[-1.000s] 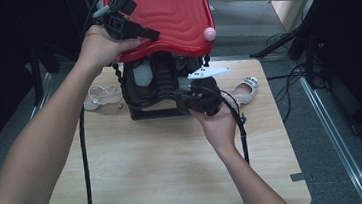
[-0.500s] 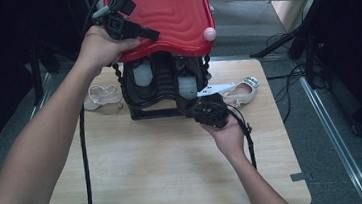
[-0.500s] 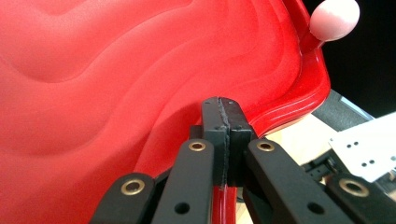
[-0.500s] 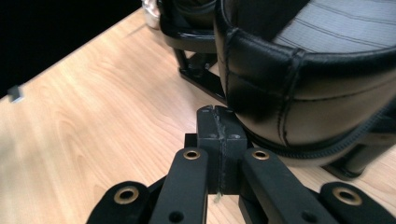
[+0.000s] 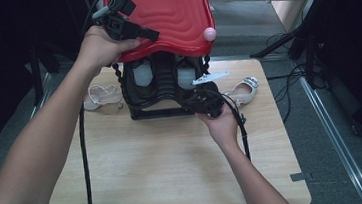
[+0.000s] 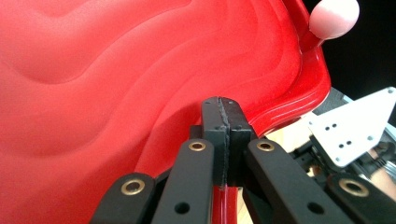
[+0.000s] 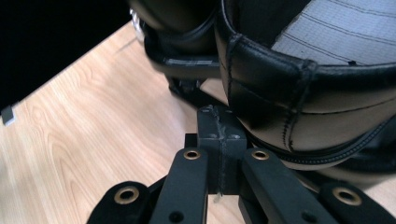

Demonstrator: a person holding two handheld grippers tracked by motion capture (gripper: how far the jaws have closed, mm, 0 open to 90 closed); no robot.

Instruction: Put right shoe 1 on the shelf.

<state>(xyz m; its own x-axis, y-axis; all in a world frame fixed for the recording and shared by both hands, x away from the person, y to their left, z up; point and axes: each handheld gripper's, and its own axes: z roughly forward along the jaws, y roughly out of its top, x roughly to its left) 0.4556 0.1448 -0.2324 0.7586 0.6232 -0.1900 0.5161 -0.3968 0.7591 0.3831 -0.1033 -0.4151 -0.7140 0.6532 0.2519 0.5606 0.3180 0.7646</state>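
Note:
A red wavy plastic top (image 5: 170, 12) with a pink ball knob (image 5: 209, 33) caps a black rack (image 5: 155, 112) that holds dark shoes. My left gripper (image 5: 155, 34) lies on the near left edge of that top, jaws shut. In the left gripper view its pads (image 6: 220, 105) meet against the red surface (image 6: 116, 93), with the knob (image 6: 334, 16) at the upper right. My right gripper (image 5: 194, 99) is low at the rack's front right. Its jaws are shut, and its tips (image 7: 219, 116) sit just under a black shoe (image 7: 303, 93), above the wooden table (image 7: 93, 140).
A pale strappy sandal (image 5: 100, 95) lies left of the rack and a silvery shoe (image 5: 243, 90) to its right. The wooden table (image 5: 166, 174) stretches toward me. Cables and stand legs (image 5: 289, 46) cross the floor at the right.
My right hand has sunk lower along the rack's front right corner, toward the table. The left hand and the red top have not moved.

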